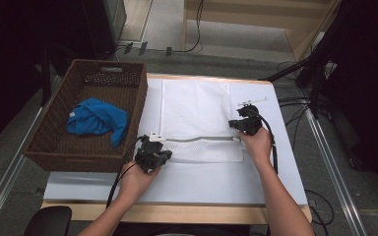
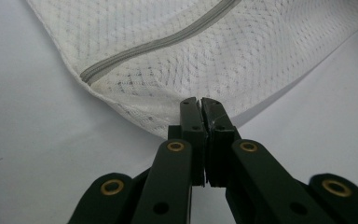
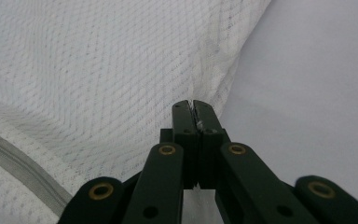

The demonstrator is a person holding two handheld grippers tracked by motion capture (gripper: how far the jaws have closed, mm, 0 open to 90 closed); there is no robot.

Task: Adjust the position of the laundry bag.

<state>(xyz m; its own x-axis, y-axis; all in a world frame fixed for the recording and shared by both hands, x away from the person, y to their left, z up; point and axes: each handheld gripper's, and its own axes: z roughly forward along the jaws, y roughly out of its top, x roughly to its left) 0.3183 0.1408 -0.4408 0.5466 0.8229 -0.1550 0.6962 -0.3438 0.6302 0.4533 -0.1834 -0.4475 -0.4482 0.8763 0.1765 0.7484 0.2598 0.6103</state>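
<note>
At near counter edge we see bare strip. Left tool clamped on mesh bag near-left corner; right tool clamped on its right edge. Bag flat mid-counter. Wicker basket with blue cloth far left.

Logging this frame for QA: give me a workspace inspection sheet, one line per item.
Surface: table under a white cover, wooden edge at the near side.
Job's things: white mesh laundry bag lies flat, grey zipper across its near part.
Clutter: brown wicker basket at the table's left, blue cloth inside.
Grippers: left gripper shut on the bag's edge at the near left corner; right gripper shut on the bag's right edge.
Cables: a black cable trails from the left gripper; more cables on the floor.
Surroundings: grey floor, dark stands, wooden furniture behind.
</note>
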